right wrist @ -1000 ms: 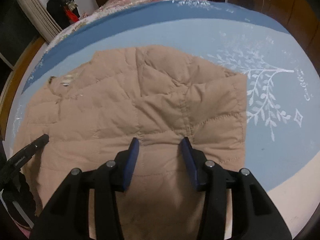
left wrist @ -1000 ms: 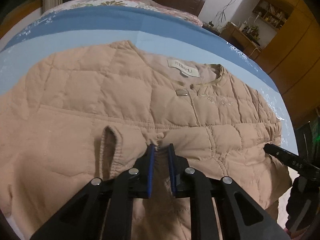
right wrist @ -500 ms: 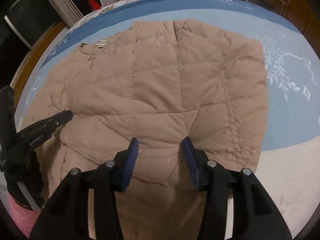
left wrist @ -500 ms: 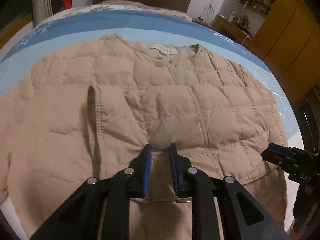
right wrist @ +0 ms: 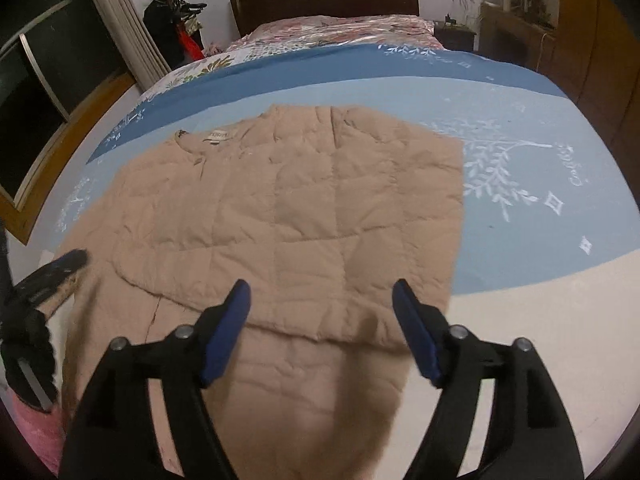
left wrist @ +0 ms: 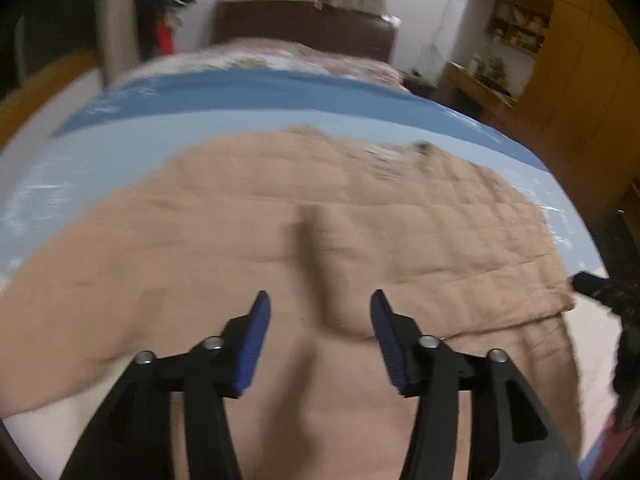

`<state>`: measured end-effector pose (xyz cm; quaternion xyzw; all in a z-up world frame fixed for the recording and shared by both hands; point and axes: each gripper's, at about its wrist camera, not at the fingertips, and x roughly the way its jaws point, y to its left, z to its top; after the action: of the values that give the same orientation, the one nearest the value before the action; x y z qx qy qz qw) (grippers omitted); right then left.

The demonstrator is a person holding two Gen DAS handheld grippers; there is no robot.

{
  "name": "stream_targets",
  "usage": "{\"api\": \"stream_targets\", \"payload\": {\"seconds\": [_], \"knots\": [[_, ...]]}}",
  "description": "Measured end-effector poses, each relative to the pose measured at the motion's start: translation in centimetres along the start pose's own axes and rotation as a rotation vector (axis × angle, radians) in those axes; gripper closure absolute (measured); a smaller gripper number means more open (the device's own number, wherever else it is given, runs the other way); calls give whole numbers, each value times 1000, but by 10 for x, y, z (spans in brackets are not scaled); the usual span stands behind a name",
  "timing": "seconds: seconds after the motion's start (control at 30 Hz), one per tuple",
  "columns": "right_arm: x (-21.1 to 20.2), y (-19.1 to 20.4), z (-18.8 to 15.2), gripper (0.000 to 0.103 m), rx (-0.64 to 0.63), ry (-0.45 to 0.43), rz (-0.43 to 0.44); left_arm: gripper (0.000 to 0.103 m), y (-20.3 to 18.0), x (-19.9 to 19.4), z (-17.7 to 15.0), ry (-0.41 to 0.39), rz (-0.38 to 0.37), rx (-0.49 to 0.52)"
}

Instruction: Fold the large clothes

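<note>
A tan quilted jacket lies spread on the bed, collar and label at the far left, with a side panel folded over its front. In the blurred left wrist view the same jacket fills the middle. My left gripper hangs open above the jacket's near part, nothing between its blue pads. My right gripper is open too, just above the edge of the folded layer. Each gripper appears at the edge of the other's view: the right gripper, the left gripper.
The jacket rests on a blue bedspread with a white leaf print and a cream band toward me. A dark headboard stands at the far end. Wooden cabinets line the right, a window frame the left.
My left gripper has let go of the jacket fabric and opened wide. Both grippers have pulled back and risen, the right opening wider; the jacket now lies flat with the panel folded over.
</note>
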<state>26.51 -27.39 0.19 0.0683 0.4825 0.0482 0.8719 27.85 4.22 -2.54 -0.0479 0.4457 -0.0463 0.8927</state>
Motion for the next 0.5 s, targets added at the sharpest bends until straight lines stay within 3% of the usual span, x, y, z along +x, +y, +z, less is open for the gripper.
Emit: {"api": "stream_targets", "payload": {"seconds": [0.17,0.33,0.43,0.5], "knots": [[0,6,-11,19,-77,-27,-77,40,120,-45,-37,-13,201,-179],[10,8,-13,18,-105,-26,-125,39,265,-91,-95,22,492,-459],[12,4,-15,18,-103,-15,-128,39,324,-110,-126,50,595,-587],[14,3,-16,18,-103,-5,-122,39,353,-118,-143,60,616,-667]]}}
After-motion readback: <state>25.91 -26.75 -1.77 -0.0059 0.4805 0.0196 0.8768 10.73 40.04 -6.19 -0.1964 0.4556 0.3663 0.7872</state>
